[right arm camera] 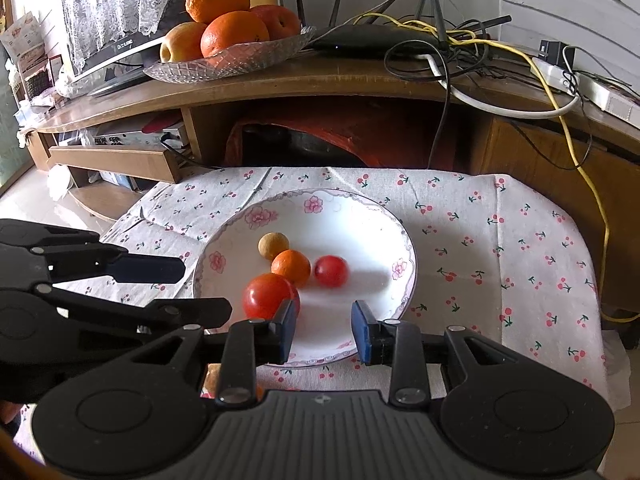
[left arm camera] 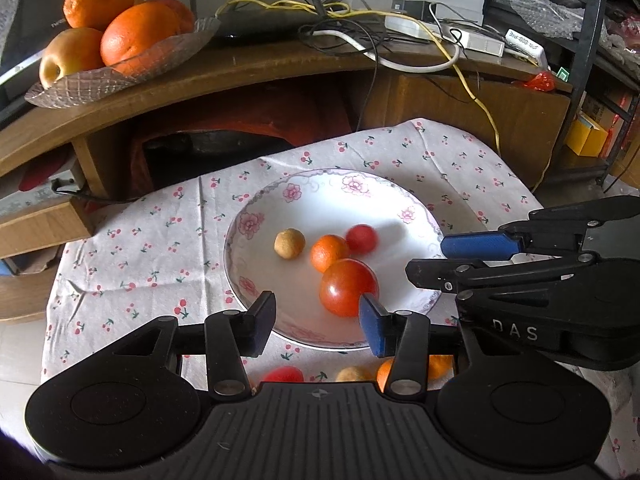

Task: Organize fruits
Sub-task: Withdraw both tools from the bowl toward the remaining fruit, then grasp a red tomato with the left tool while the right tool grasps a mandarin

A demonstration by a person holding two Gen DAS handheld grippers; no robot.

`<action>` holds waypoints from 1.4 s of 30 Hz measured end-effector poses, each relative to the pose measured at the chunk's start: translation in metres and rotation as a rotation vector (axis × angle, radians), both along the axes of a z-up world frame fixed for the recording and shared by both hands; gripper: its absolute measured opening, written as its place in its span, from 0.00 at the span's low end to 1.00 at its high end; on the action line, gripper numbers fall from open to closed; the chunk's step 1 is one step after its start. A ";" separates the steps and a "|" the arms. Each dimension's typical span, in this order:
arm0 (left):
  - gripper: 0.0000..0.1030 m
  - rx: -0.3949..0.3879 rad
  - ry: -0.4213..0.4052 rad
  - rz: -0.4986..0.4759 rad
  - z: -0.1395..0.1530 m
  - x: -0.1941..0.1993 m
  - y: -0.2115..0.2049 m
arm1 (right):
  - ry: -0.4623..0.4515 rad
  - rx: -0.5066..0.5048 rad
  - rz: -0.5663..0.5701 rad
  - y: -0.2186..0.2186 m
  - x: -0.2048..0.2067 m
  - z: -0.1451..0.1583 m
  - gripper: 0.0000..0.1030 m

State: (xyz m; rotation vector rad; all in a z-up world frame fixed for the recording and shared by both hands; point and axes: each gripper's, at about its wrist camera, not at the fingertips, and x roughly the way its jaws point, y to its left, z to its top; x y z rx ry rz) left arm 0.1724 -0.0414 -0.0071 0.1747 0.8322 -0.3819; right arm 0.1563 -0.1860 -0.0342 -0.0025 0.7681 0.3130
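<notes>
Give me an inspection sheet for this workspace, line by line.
Surface: cherry-print cloth covering a low table.
Job's things: floral plate holding a large tomato, a small orange, a small blurred tomato and a tan round fruit; more fruit on the cloth near the plate's front rim.
Clutter: nothing seen on the cloth.
Grippers: left tool open, empty; right tool open, empty.
Cables: yellow cable trailing off the cabinet.
Surroundings: glass dish of oranges and apples, router.

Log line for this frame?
left gripper: open, empty | right gripper: open, empty | plate: four fruits | more fruits on cloth
</notes>
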 end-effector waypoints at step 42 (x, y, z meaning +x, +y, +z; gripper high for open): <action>0.66 0.051 0.168 -0.140 -0.044 -0.047 0.005 | 0.137 -0.051 0.097 -0.004 -0.041 -0.030 0.37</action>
